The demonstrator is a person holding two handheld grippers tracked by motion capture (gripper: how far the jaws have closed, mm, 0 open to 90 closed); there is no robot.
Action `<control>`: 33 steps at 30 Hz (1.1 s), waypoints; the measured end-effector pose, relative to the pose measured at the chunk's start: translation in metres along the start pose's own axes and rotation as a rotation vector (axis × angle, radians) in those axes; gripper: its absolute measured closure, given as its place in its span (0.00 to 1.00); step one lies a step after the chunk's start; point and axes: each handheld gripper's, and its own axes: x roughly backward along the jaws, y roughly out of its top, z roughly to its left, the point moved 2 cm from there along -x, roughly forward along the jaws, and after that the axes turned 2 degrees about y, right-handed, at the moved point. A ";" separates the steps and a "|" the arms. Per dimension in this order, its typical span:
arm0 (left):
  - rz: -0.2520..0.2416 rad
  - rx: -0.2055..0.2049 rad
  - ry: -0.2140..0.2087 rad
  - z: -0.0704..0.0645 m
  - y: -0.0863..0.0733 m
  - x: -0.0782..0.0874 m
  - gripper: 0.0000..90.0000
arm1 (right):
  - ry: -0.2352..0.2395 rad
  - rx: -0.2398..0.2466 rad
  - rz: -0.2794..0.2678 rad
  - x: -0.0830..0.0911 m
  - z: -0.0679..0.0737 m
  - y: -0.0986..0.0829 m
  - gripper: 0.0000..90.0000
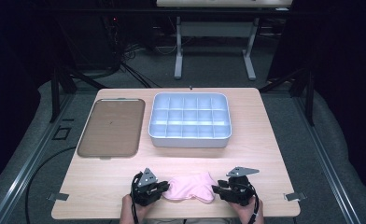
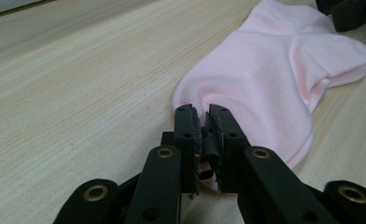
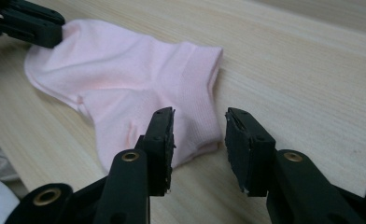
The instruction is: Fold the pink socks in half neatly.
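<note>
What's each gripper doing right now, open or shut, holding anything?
Left gripper: shut on the toe end of the pink sock.
Right gripper: open, jaws astride the sock's cuff edge, holding nothing.

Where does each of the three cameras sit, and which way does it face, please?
High view: fixed above the person's side, looking forward and down on the table, divided tray and brown tray; hands hold both hand-held grippers.
Left gripper view: rides the left hand-held gripper, looking along its nearly closed jaws at the pink sock.
Right gripper view: rides the right hand-held gripper, jaws open over the sock's edge.
Shared: the gripper views both show the sock, and each shows the other gripper.
</note>
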 end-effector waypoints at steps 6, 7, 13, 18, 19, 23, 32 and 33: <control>-0.001 0.003 0.002 0.000 0.000 0.000 0.91 | -0.036 0.048 0.013 -0.003 0.004 -0.002 0.73; -0.001 0.003 0.003 0.000 0.000 0.000 0.91 | -0.040 0.059 0.012 -0.004 0.006 -0.002 0.74; -0.002 0.006 0.004 0.000 0.000 0.000 0.91 | -0.096 0.104 0.030 -0.006 0.013 0.000 0.83; -0.004 0.010 0.007 0.000 0.000 0.000 0.91 | -0.066 0.076 0.021 -0.006 0.013 -0.002 0.90; -0.005 0.012 0.008 0.001 0.000 0.000 0.91 | -0.051 0.065 0.018 -0.006 0.012 -0.002 0.91; -0.005 0.012 0.011 0.000 0.000 0.000 0.91 | 0.004 0.013 -0.004 -0.005 0.004 -0.004 0.92; -0.008 0.026 0.013 0.001 0.000 0.000 0.91 | 0.053 -0.015 -0.001 0.002 0.001 -0.001 0.92; -0.008 0.026 0.013 0.001 0.000 0.000 0.91 | 0.058 -0.014 -0.006 0.004 0.002 0.001 0.92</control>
